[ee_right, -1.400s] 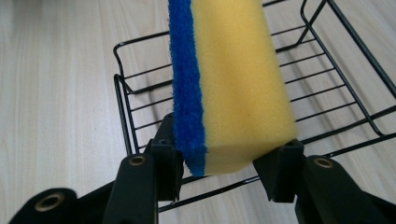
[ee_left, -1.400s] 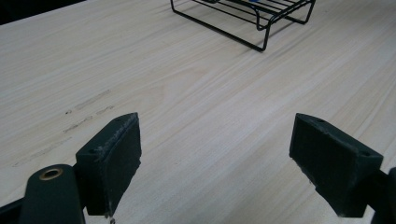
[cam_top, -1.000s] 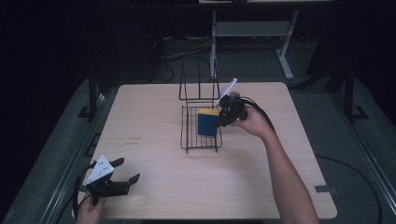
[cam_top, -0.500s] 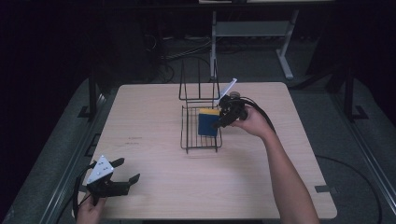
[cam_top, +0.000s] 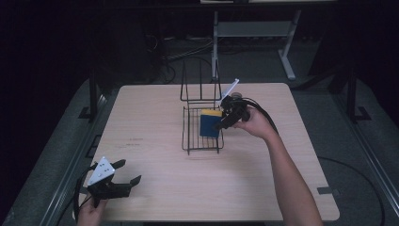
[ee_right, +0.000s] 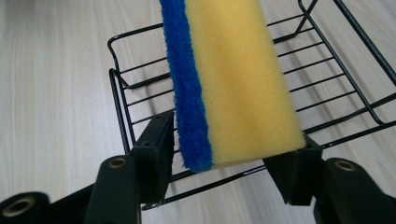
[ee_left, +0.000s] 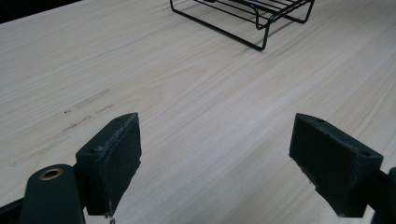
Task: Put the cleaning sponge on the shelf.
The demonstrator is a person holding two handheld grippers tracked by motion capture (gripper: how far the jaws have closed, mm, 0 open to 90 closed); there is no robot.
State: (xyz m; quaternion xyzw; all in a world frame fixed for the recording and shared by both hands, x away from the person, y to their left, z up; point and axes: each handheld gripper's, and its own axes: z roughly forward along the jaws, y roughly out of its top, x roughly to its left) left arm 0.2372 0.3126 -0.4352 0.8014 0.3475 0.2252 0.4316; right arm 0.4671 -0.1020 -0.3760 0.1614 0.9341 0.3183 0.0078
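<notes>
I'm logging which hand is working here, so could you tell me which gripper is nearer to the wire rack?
The right gripper is nearer: it holds the sponge over the wire rack. The left gripper sits open near the table's front left corner, well apart from the rack.

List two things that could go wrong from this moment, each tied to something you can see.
1. The right tongs pinch only the sponge's end; it might slip out and miss the wire rack.
2. The light rack could slide on the table if bumped.
</notes>
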